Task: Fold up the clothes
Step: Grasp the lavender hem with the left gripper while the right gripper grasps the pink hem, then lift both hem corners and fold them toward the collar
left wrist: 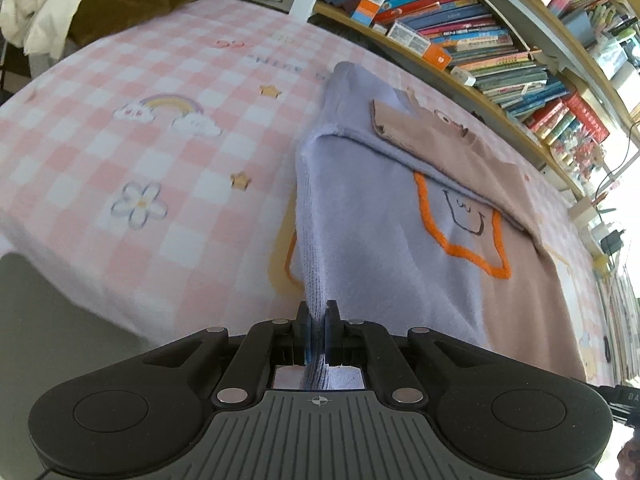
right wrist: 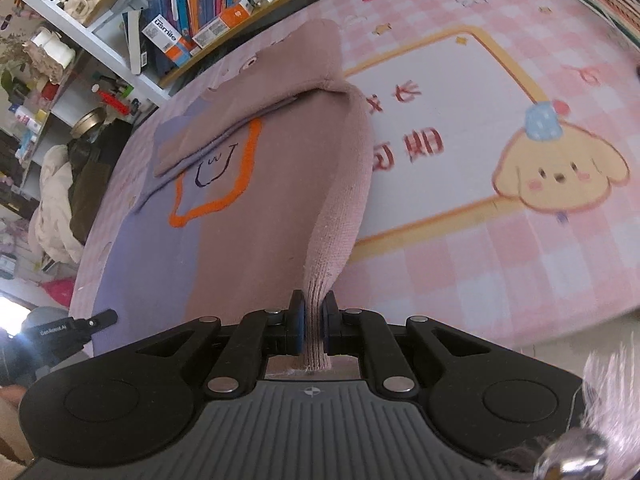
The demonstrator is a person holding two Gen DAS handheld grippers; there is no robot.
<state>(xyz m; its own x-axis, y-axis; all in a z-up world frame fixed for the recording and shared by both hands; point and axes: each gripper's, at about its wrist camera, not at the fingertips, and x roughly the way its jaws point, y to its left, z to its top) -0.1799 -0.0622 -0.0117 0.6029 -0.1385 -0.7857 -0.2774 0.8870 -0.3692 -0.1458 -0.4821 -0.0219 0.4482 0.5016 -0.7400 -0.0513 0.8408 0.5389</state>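
Left wrist: my left gripper (left wrist: 318, 330) pinches sweater (left wrist: 372, 216) hem; right gripper (right wrist: 313, 326) likewise clamped on it, over blanket (left wrist: 140, 140).

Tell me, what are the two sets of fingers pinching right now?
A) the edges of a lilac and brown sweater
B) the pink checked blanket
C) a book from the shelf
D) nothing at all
A: the left gripper clamps the lilac edge and the right gripper the brown edge of the sweater.
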